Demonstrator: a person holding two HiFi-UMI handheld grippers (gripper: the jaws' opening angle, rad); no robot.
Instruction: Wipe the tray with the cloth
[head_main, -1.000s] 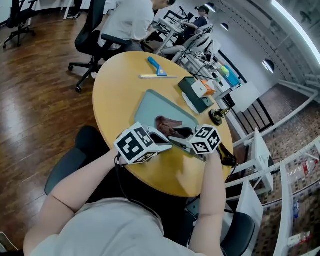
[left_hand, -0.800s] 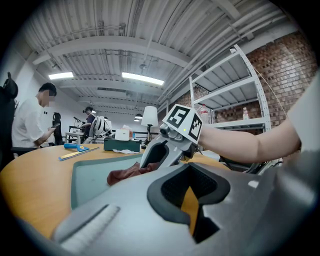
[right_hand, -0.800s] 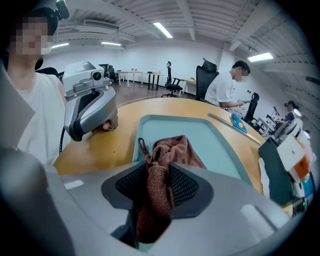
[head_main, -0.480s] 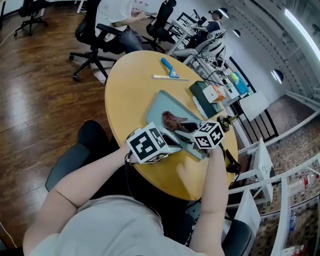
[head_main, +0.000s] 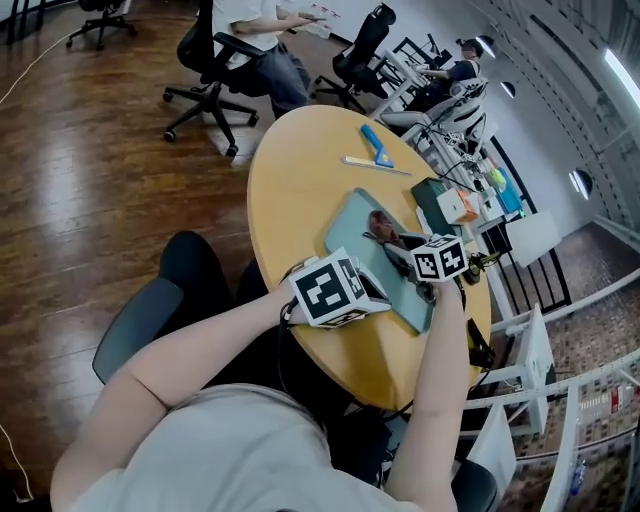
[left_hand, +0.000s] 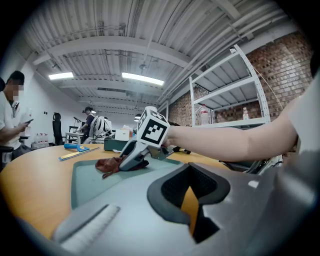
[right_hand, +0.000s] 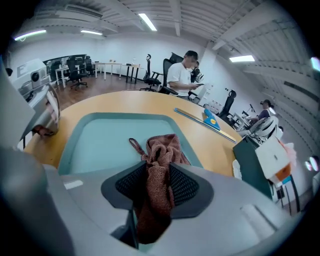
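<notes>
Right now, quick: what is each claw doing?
Left claw: closed, nothing in it.
Right claw: closed on the cloth.

Mid-frame in the head view, the marker cube of the left gripper (head_main: 374, 297) hides its jaws and part of the tray's (head_main: 350, 228) near edge. The right gripper (head_main: 400, 243) covers part of the cloth (head_main: 380, 222). At the bottom centre of the right gripper view, the cloth's end vanishes between the jaws.
</notes>
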